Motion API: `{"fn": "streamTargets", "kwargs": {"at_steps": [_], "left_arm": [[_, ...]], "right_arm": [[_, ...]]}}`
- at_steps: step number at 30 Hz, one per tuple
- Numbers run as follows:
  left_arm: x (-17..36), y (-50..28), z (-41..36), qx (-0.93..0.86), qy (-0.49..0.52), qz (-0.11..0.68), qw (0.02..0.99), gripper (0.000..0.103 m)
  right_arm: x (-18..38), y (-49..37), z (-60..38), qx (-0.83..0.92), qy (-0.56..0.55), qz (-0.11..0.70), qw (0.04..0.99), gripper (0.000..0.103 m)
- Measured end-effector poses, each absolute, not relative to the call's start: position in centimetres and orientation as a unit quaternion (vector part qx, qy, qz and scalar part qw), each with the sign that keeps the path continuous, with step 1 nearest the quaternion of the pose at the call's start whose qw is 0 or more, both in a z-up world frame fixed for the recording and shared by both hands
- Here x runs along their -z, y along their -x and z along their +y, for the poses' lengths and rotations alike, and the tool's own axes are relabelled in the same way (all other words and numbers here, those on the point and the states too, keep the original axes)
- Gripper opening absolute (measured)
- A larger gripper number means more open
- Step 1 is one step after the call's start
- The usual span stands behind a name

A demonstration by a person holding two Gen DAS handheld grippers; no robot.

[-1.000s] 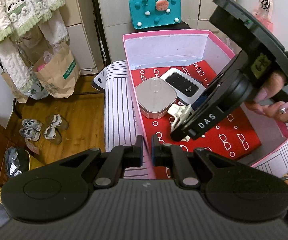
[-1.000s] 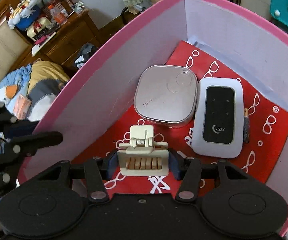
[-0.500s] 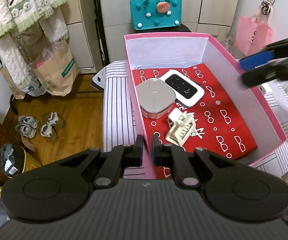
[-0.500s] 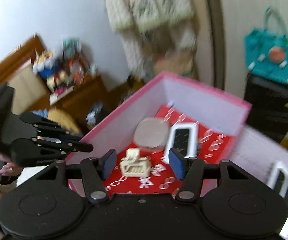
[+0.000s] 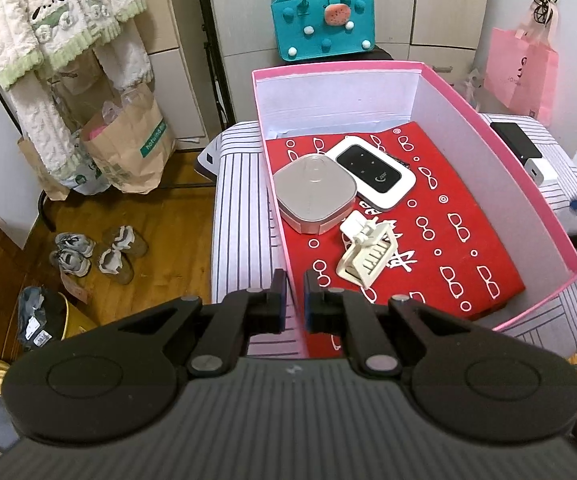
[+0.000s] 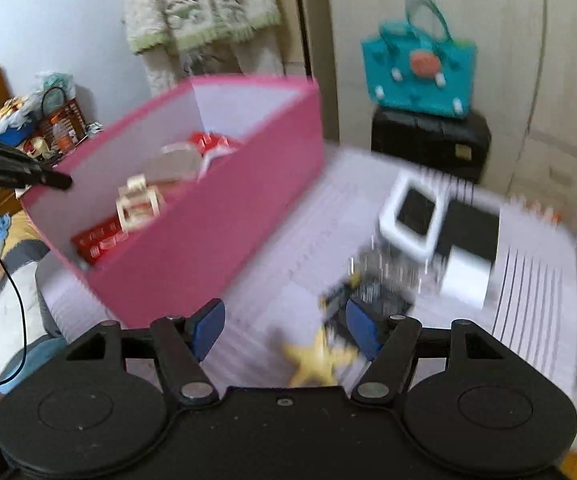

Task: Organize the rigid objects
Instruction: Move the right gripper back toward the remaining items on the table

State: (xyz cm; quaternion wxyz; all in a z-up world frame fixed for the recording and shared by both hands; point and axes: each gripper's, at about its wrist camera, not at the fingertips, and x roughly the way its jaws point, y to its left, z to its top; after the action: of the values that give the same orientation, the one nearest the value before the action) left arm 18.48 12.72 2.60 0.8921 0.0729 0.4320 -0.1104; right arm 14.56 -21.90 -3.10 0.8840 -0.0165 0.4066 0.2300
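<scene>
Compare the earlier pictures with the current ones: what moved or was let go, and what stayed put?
The right gripper let go of the cream hair clip, left it in the pink box, and swung out over the striped surface, open. The left gripper stayed clamped on the box wall; the two devices did not move.

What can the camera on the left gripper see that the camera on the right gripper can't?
Only the left wrist view shows the shoes on the wooden floor, the brown paper bag and the white router in the box. Only the right wrist view shows the yellow star on the striped cloth, between the open right gripper. Both show the pink box, the cream hair clip inside it and the teal bag.
</scene>
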Motion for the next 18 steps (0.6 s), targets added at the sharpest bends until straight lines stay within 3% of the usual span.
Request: {"fn": "streamTargets", "kwargs": {"at_steps": [10,18], "left_arm": [[-2.1,-18.6,12.4,0.103,-0.076,0.437,0.890,0.007],[-2.2,-18.3,12.5,0.106,-0.074,0.437,0.890,0.007]], "right_arm": [[7.1,-14.2,-23.1,-0.211,-0.015,0.429,0.878,0.072],[8.5,-13.8,-20.3,-0.196,0.079,0.391,0.896,0.075]]}}
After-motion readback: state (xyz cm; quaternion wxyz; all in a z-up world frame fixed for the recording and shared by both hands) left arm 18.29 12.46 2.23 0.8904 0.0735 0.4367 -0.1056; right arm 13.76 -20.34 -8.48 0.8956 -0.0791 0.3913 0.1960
